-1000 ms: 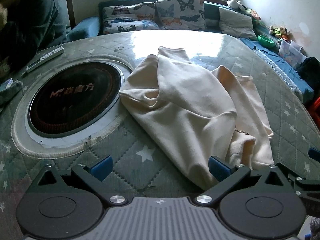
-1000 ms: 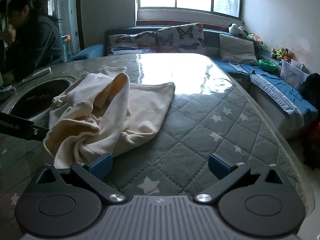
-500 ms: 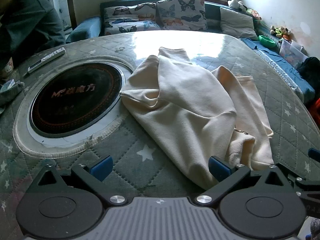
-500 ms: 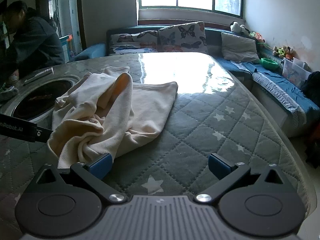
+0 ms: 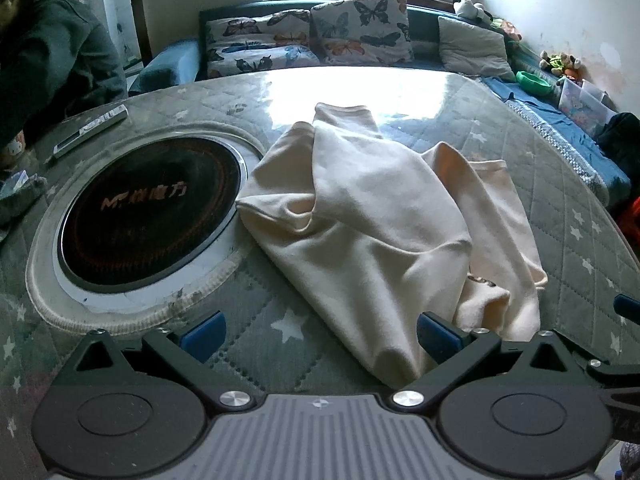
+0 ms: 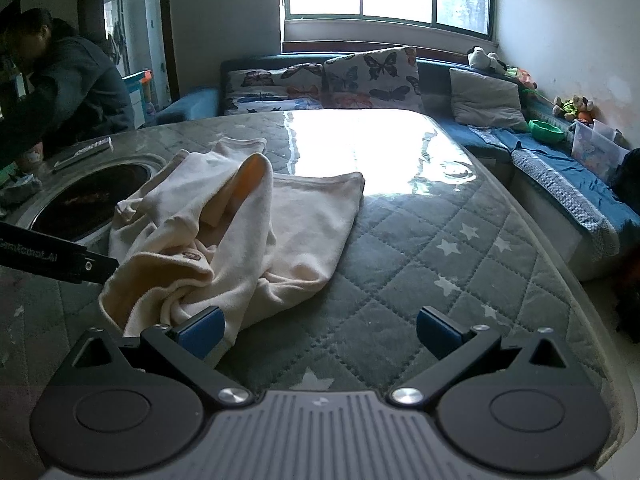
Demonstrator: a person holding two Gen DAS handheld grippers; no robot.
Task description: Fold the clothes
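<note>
A crumpled cream garment (image 5: 380, 232) lies on the quilted grey table cover; it also shows in the right wrist view (image 6: 240, 232). My left gripper (image 5: 320, 334) is open and empty at the garment's near edge, its right blue pad (image 5: 436, 334) against the cloth. My right gripper (image 6: 318, 330) is open and empty, its left blue pad (image 6: 200, 328) at the garment's near bunched corner. The left gripper's body (image 6: 52, 258) shows at the left of the right wrist view.
A round black cooktop (image 5: 148, 208) is set in the table left of the garment. A remote (image 5: 92, 130) lies at the far left. A person (image 6: 68, 80) sits at the table's left. A sofa with butterfly cushions (image 6: 340, 80) stands behind; a blue bench (image 6: 580, 184) runs along the right.
Both views have shifted slightly; the right gripper has edged closer to the garment's bunched corner. The garment has not moved. Both grippers stay open.
</note>
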